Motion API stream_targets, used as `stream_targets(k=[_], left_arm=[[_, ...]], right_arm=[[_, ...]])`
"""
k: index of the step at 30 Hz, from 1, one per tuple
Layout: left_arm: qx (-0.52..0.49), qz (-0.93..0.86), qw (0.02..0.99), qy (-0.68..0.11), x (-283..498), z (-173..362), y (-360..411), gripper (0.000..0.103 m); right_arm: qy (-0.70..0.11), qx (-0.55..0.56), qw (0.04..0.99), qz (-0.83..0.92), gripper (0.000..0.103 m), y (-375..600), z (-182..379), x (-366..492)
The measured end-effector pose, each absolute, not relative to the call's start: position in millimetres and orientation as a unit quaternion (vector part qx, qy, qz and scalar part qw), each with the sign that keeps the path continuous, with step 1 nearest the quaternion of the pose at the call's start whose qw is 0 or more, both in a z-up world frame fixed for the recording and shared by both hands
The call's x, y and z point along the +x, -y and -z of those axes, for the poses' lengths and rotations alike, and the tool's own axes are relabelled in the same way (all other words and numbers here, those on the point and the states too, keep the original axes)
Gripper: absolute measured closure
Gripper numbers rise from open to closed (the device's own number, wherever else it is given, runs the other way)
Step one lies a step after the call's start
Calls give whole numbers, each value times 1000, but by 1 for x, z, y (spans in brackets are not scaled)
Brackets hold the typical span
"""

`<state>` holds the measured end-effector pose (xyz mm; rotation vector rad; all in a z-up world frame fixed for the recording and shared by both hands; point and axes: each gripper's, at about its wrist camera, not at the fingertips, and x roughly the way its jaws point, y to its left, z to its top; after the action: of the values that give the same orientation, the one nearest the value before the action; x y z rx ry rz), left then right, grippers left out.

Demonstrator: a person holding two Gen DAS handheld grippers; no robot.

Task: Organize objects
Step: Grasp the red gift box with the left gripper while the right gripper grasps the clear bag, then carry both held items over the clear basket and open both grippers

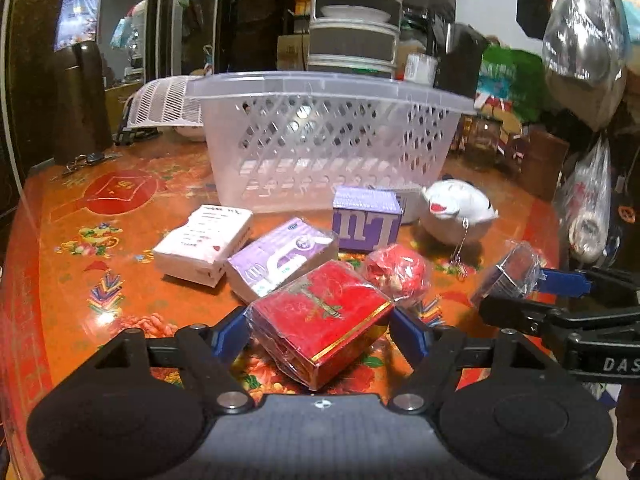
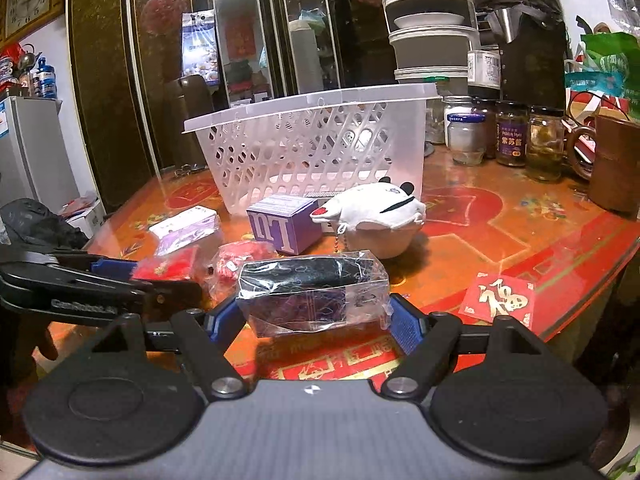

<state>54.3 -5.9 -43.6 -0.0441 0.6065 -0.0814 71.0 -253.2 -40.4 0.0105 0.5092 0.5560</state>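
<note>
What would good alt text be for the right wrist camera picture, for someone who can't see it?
The right gripper clamps a dark box in clear wrap above a red patterned table. Behind it sit a purple box, a white plush toy and a clear plastic basket; the left gripper holds a red box at left.

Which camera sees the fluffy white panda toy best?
The right wrist view: the panda toy lies near the middle there, showing its black ears, eye stripe and hanging chain. In the left wrist view, the panda toy sits further right beside the purple box, smaller and more distorted.
</note>
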Motion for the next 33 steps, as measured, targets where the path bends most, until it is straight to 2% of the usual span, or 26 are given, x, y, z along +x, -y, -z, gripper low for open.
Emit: stream_targets(k=[7, 13, 17, 20, 23, 25, 27, 31, 33], left_arm=[[-46, 44, 965, -255, 37, 26, -9, 24], [-54, 58, 976, -201, 30, -19, -24, 24], [-40, 70, 982, -168, 50, -57, -28, 24], [-48, 85, 982, -162, 85, -86, -31, 24], [-61, 91, 975, -193, 141, -106, -35, 24], [-76, 92, 964, -239, 186, -108, -36, 24], [-86, 84, 951, -284, 227, -102, -36, 24], [-103, 62, 927, -355, 277, -77, -36, 24], [-104, 55, 923, -366, 285, -67, -36, 24]], right_arm=[[-235, 12, 931, -277, 25, 256, 23, 69], [-191, 19, 939, -287, 25, 264, -27, 75], [-156, -15, 945, -287, 25, 256, -69, 95], [-165, -29, 942, -292, 25, 240, -95, 133], [-193, -63, 939, -276, 24, 212, -109, 186], [-234, -74, 932, -265, 24, 196, -107, 227], [-289, -77, 919, -257, 24, 183, -99, 265], [-329, -86, 904, -259, 24, 172, -81, 295], [-341, -90, 900, -257, 24, 167, -72, 305]])
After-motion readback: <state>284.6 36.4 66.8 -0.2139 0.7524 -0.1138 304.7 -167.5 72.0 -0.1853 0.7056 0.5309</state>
